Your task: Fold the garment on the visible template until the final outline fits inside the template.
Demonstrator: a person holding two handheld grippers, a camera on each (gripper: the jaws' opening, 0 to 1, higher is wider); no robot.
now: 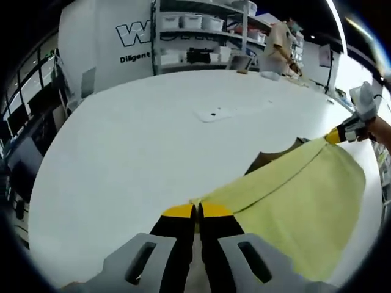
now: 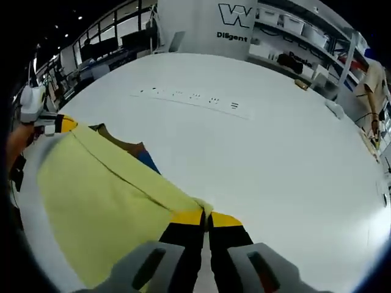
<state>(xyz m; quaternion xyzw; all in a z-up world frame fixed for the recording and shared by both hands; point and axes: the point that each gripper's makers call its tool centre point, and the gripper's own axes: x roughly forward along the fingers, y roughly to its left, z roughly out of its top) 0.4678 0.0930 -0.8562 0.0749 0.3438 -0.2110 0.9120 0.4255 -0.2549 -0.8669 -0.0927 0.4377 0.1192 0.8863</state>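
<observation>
A pale yellow garment (image 1: 305, 195) is stretched between both grippers over the white table (image 1: 134, 152). My left gripper (image 1: 197, 210) is shut on one corner of its upper edge. My right gripper (image 1: 333, 136) comes in from the right, held by a hand, pinching the far corner. In the right gripper view the same garment (image 2: 104, 189) spreads to the left, with my right gripper (image 2: 206, 217) shut on its near corner and my left gripper (image 2: 67, 124) at the far one. A brown piece (image 1: 269, 157) (image 2: 122, 143) and a blue patch (image 2: 146, 160) peek out behind the cloth.
A small white sheet (image 1: 214, 113) with dark dots lies mid-table. A row of small marks (image 2: 195, 97) runs across the table farther off. Shelves with bins (image 1: 201, 30) and a white lettered panel (image 2: 238, 21) stand behind. A person (image 1: 281, 43) stands by the far edge.
</observation>
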